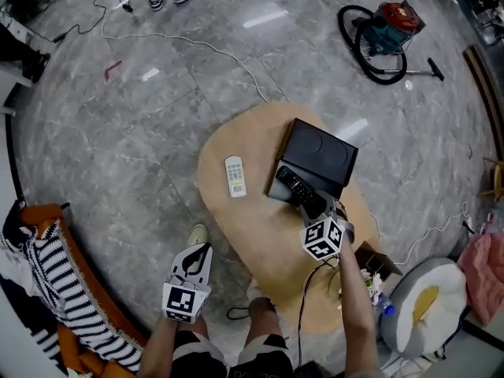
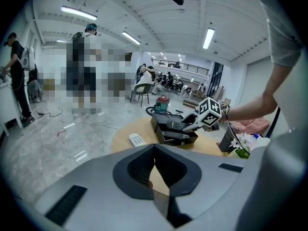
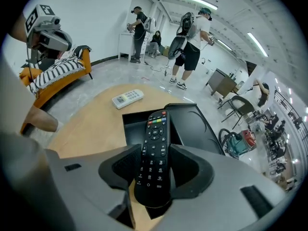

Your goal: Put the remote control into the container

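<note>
A black remote control (image 3: 154, 153) sits between the pads of my right gripper (image 3: 155, 166), which is shut on it. In the head view this remote (image 1: 297, 186) hangs over the near edge of the black container (image 1: 323, 154) on the oval wooden table (image 1: 260, 235). In the left gripper view a second dark remote (image 2: 175, 135) seems to lie inside the container (image 2: 159, 126). A white remote (image 1: 235, 176) lies on the table left of the container. My left gripper (image 1: 197, 257) is held off the table's near left edge, its jaws together with nothing between them.
A small brown box (image 1: 376, 260) and a flower stand at the table's right end. An orange sofa with a striped blanket (image 1: 47, 266) is at the left, a white cushioned seat (image 1: 425, 305) at the right. A vacuum cleaner (image 1: 383, 34) and cables lie on the floor beyond.
</note>
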Available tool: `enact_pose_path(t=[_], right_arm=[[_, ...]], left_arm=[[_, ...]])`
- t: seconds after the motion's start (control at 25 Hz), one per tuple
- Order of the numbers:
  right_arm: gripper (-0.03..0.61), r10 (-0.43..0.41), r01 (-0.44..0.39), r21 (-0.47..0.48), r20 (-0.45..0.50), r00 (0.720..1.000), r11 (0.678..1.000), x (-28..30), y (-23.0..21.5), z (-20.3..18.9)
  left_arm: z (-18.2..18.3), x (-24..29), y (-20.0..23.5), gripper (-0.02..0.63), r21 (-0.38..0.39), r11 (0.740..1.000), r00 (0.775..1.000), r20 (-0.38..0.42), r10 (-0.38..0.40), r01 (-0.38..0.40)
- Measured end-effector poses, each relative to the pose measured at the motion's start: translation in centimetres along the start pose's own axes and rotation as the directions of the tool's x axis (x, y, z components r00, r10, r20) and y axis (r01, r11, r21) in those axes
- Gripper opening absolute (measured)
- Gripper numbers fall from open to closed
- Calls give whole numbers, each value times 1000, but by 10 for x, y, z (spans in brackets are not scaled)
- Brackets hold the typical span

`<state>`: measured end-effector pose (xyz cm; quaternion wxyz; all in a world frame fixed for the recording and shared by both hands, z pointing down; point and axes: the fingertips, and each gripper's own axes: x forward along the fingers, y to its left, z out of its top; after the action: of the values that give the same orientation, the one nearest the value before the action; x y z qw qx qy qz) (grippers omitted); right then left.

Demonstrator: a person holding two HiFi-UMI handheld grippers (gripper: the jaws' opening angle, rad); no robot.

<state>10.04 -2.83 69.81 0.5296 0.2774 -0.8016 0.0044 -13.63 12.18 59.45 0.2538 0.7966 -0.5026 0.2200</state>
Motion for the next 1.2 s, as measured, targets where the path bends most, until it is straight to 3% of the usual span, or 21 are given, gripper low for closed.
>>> enact_pose_path(t=[0.32, 0.8, 1.2], right_arm=[[196, 50, -51, -96, -18, 999, 994, 28, -3, -2], [196, 121, -122, -124, -16, 993, 985, 51, 14, -9], [196, 111, -115, -139, -38, 993, 984, 64, 12, -11]], left_arm=[[0, 6, 5, 8, -25, 999, 999, 7, 44, -44], [-16, 21, 3, 8, -49, 998, 999, -5, 38, -39], [-24, 23, 11, 8, -64, 997, 999, -30, 41, -43]])
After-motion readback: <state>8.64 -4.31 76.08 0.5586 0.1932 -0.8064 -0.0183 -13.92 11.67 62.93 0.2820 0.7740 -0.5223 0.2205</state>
